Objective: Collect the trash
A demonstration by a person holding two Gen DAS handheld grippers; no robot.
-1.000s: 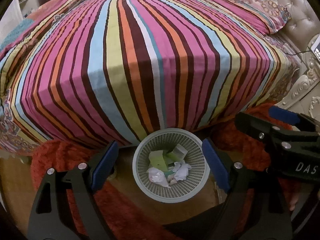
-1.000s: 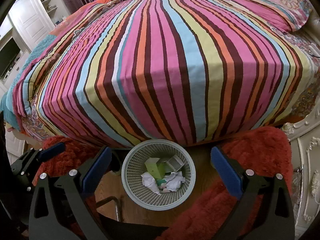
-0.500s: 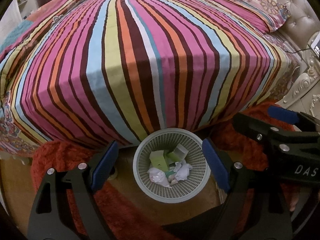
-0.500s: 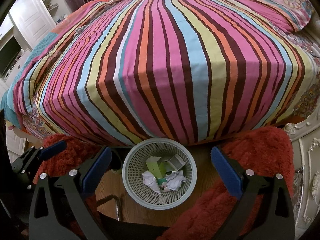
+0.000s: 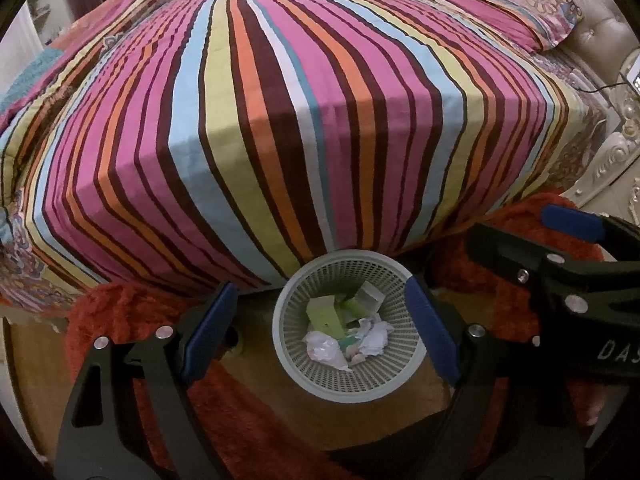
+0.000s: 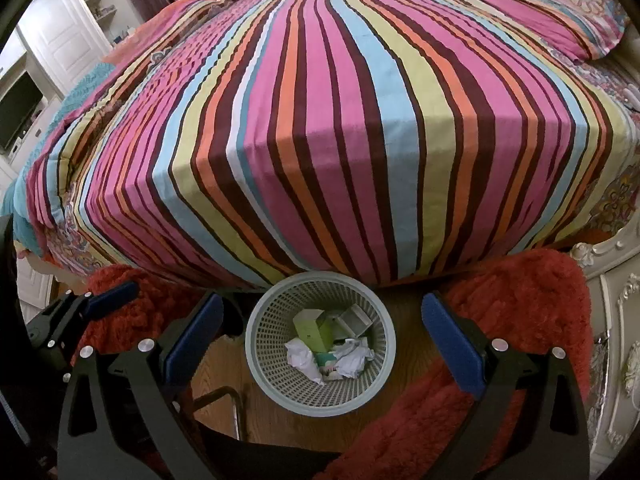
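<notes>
A pale green mesh waste basket (image 5: 290, 354) stands on the wooden floor at the foot of the bed; it also shows in the right wrist view (image 6: 262, 364). Inside lie crumpled white paper (image 5: 324, 350), a green carton (image 5: 325, 316) and a small grey box (image 6: 354, 320). My left gripper (image 5: 320, 330) hangs open and empty above the basket. My right gripper (image 6: 320, 340) is open and empty above it too, and shows from the side in the left wrist view (image 5: 560, 248).
A bed with a striped cover (image 5: 280, 120) fills the far side. A red shaggy rug (image 6: 520, 320) lies either side of the basket. An ornate white nightstand (image 6: 616, 320) stands at right. A white wardrobe (image 6: 68, 36) is far left.
Both grippers have drifted slightly; the basket sits a little further right in the left wrist view. Nothing was picked up or dropped.
</notes>
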